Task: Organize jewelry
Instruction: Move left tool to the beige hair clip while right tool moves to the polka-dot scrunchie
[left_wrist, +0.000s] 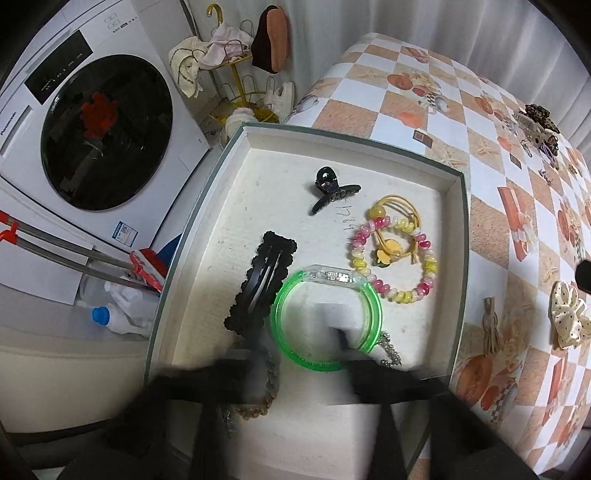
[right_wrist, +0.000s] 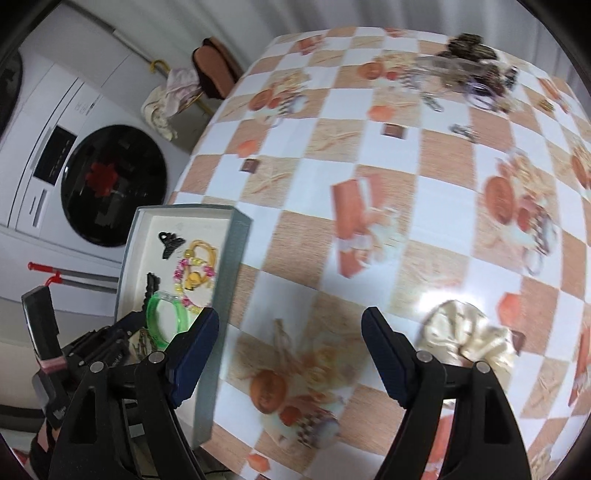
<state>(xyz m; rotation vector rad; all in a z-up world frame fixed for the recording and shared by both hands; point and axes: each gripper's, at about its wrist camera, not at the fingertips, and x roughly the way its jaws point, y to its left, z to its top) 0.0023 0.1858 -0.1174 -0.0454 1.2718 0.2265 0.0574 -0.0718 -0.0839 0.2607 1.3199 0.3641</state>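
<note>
Washing machine (left_wrist: 92, 129): white front-loader with a dark round door, standing left of the table; something red shows behind the glass
Table (right_wrist: 369, 206): covered in an orange-and-white checked cloth printed with food pictures
Box (left_wrist: 266, 144): shallow, grey-edged with a white lining, at the table's left edge, holding the sorted pieces
Right gripper (right_wrist: 290, 347): black arms with dark blue pads, spread wide apart and holding nothing, hovering over bare cloth between the box and the scrunchie
Left gripper (left_wrist: 295, 354): blurred and dark at the near end of the box, its fingers either side of the bangle's near rim; I cannot tell whether it is open or closed
Rack (left_wrist: 236, 74): yellow wire stand beside the washing machine, hung with cloths
Pile of accessories (right_wrist: 469, 70): hair claws and clips clustered at the far side of the table, well apart from the box
Scrunchie (right_wrist: 469, 339): cream satin, lying on the cloth just beside the right gripper's right finger
Green bangle (left_wrist: 325, 317): translucent, flat on the lining near the box's front
Beaded bracelet (left_wrist: 395, 258): pink, yellow and white beads, just beyond the bangle
Black snap clip (left_wrist: 262, 284): scalloped edge, lying left of the bangle and touching it
Yellow hair tie (left_wrist: 399, 229): with a small charm, overlapping the beaded bracelet
Black claw clip (left_wrist: 332, 188): alone toward the box's far end
Silver chain (left_wrist: 391, 350): partly hidden at the bangle's near right side
</note>
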